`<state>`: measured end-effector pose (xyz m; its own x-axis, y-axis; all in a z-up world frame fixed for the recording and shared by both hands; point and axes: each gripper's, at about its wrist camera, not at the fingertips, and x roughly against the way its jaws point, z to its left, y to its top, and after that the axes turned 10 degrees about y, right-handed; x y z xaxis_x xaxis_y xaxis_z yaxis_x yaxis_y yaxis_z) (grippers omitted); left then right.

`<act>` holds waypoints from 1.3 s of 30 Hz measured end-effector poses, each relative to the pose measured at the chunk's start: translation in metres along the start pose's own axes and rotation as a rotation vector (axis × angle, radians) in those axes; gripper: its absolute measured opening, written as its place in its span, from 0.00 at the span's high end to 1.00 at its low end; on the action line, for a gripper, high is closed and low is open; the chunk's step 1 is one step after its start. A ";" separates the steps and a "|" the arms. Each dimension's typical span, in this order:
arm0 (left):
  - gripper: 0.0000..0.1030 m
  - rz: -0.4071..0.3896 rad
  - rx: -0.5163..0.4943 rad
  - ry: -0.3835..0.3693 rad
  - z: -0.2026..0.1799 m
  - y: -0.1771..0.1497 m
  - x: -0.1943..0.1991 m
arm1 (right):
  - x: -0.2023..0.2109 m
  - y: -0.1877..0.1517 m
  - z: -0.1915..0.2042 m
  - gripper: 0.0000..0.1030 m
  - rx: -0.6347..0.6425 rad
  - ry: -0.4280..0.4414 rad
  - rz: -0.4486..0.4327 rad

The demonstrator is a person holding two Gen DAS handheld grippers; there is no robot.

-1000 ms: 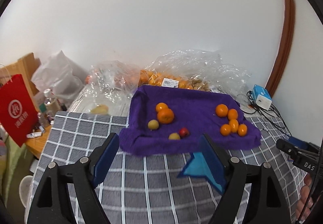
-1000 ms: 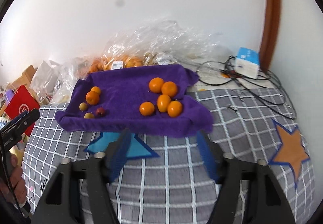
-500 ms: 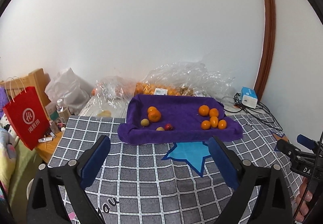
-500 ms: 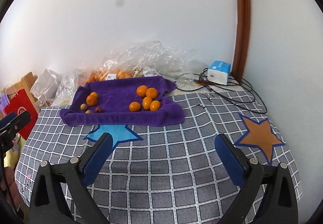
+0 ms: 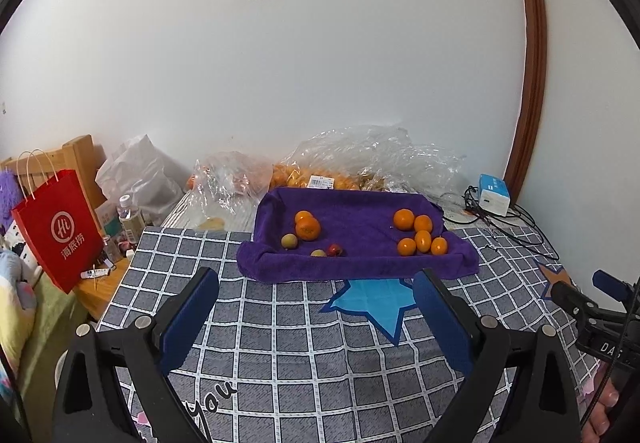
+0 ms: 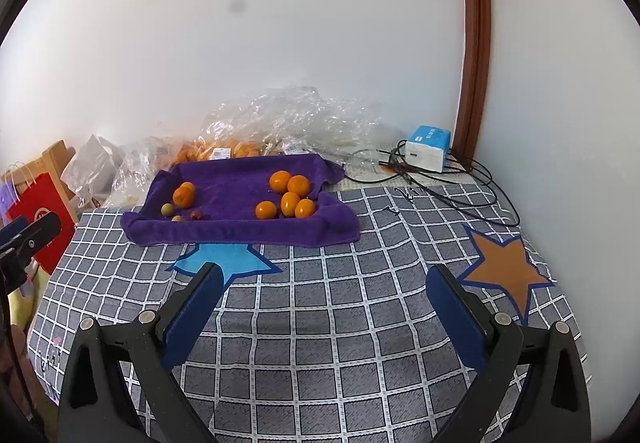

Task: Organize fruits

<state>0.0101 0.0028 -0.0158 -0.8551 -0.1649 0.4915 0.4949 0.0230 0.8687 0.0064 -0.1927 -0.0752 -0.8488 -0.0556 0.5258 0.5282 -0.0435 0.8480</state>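
We are holding the left gripper (image 5: 316,307) and right gripper (image 6: 324,307) with jaws wide and empty, judging sorting nearly finished: on the purple towel-lined tray (image 5: 360,267) at twelve o'clock, five small oranges (image 5: 418,235) are sitting grouped at three o'clock, mixed fruits (image 5: 308,235) at nine.

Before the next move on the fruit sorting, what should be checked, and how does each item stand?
1. Left gripper open and empty: ok.
2. Right gripper open and empty: ok.
3. Purple towel tray in clear view ahead of both grippers: ok.
4. Orange group gathered on the tray's right side: ok.
5. Left side holds one kind only: not ok; two oranges, two pale fruits and a small red fruit lie together.
6. Whether fruit in the plastic bags belongs to the task: cannot tell.
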 end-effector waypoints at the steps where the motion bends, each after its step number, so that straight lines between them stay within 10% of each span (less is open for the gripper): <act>1: 0.05 0.001 -0.001 0.003 0.000 0.000 0.000 | 0.001 0.000 -0.001 0.03 -0.003 0.000 -0.002; 39: 0.05 0.025 -0.006 0.005 0.003 -0.002 -0.004 | 0.006 0.002 0.002 0.03 0.006 0.006 -0.018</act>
<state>0.0117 0.0060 -0.0194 -0.8415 -0.1694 0.5130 0.5173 0.0209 0.8555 0.0027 -0.1914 -0.0701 -0.8578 -0.0611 0.5104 0.5130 -0.0388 0.8575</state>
